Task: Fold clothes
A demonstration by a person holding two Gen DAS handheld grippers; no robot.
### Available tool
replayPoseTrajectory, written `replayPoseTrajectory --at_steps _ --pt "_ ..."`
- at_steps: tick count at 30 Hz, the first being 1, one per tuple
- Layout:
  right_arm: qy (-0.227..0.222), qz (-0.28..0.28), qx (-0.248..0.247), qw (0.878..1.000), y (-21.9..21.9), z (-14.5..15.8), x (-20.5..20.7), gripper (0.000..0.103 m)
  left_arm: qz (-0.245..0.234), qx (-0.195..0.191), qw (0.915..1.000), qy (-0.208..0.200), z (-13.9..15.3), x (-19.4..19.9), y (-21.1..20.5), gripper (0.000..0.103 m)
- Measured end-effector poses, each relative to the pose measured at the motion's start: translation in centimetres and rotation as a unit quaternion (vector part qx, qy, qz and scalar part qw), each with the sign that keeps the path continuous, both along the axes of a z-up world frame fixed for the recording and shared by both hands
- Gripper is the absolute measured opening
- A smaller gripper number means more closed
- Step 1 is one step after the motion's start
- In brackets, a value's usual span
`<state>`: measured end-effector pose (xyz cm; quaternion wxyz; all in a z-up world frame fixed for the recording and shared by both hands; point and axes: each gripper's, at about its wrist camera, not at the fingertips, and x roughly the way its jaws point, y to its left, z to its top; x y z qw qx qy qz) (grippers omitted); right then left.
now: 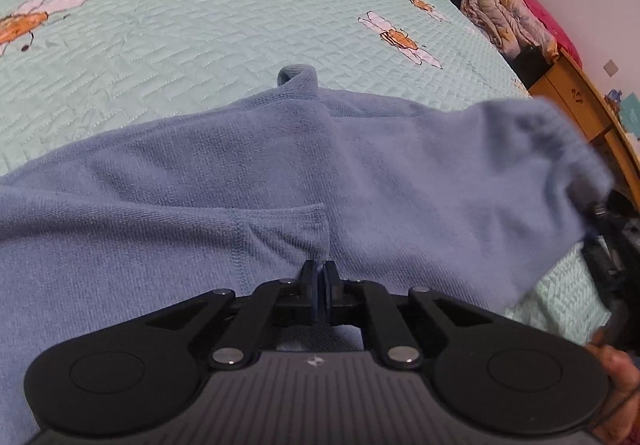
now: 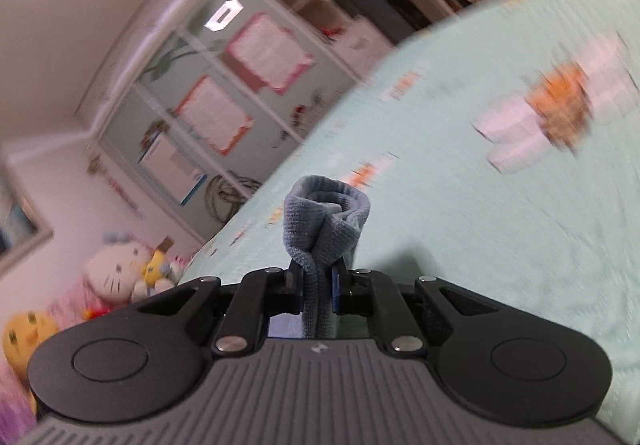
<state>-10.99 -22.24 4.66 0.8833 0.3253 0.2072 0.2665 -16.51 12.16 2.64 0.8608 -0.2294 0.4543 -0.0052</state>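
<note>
Both hand-held grippers pinch blue garment point(image 1: 280, 165) edges over open bedspread point(image 1: 160, 45).

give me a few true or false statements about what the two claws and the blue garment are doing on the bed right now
1. The left claw is shut on the blue garment. True.
2. The right claw is open and holds nothing. False: it is shut on a bunched, ribbed end of the blue garment.
3. The garment lies on a mint quilt printed with bees. True.
4. The garment is already folded into a neat square. False: it is spread out and rumpled, with one part lifted at the right.
5. Plush toys show in the right wrist view. True.
</note>
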Motion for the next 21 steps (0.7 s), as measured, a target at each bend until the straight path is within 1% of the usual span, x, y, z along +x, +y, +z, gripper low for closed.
replayPoseTrajectory --at_steps 2,3,6,7,8,9,11,12,14,15,17,19,21 --pt "-0.035 0.013 -0.028 0.999 1.3 2.7 -1.0 0.011 -0.003 0.003 1.0 -0.003 0.0 0.0 -0.1 0.007" --pt "-0.048 0.022 -0.034 0.998 2.0 3.9 -1.4 0.011 -0.005 0.006 1.0 -0.005 0.1 -0.1 -0.2 0.007" --pt "-0.075 0.055 -0.046 0.995 4.4 7.6 -2.2 0.011 -0.017 0.038 0.999 -0.019 0.3 -0.4 -1.3 0.007" --pt "-0.083 0.066 -0.051 0.993 5.3 8.8 -2.5 0.011 -0.016 0.039 0.9989 -0.022 0.3 -0.5 -1.4 0.007" --pt "-0.09 0.078 -0.059 0.991 6.2 9.7 -3.0 0.011 -0.01 0.027 0.9994 -0.022 0.1 -0.6 -1.0 0.007" --pt "-0.097 0.09 -0.066 0.989 7.1 10.6 -3.4 0.011 0.002 -0.002 0.9998 -0.021 -0.1 -0.7 -0.2 0.007" --pt "-0.106 0.106 -0.081 0.985 8.5 11.8 -4.5 0.011 0.017 -0.064 0.9976 -0.017 -0.8 -0.9 1.7 0.006" --pt "-0.109 0.111 -0.086 0.984 9.1 12.2 -5.0 0.011 0.021 -0.094 0.9953 -0.015 -1.2 -1.1 2.6 0.006" --pt "-0.105 0.111 -0.088 0.984 9.5 12.4 -5.6 0.011 0.031 -0.152 0.9879 -0.012 -1.9 -1.3 4.4 0.005" --pt "-0.103 0.11 -0.089 0.985 9.6 12.5 -5.9 0.011 0.03 -0.164 0.9859 -0.012 -2.0 -1.4 4.8 0.005" --pt "-0.09 0.099 -0.078 0.988 9.1 12.4 -5.9 0.011 0.019 -0.151 0.9882 -0.018 -1.3 -1.5 4.4 0.005" --pt "-0.072 0.087 -0.053 0.992 8.2 11.8 -5.8 0.011 0.018 -0.156 0.9872 -0.024 -0.6 -1.6 4.2 0.013" --pt "-0.056 0.074 -0.023 0.995 7.0 11.0 -5.7 0.011 0.027 -0.176 0.9834 -0.037 0.2 -1.7 4.2 0.025"
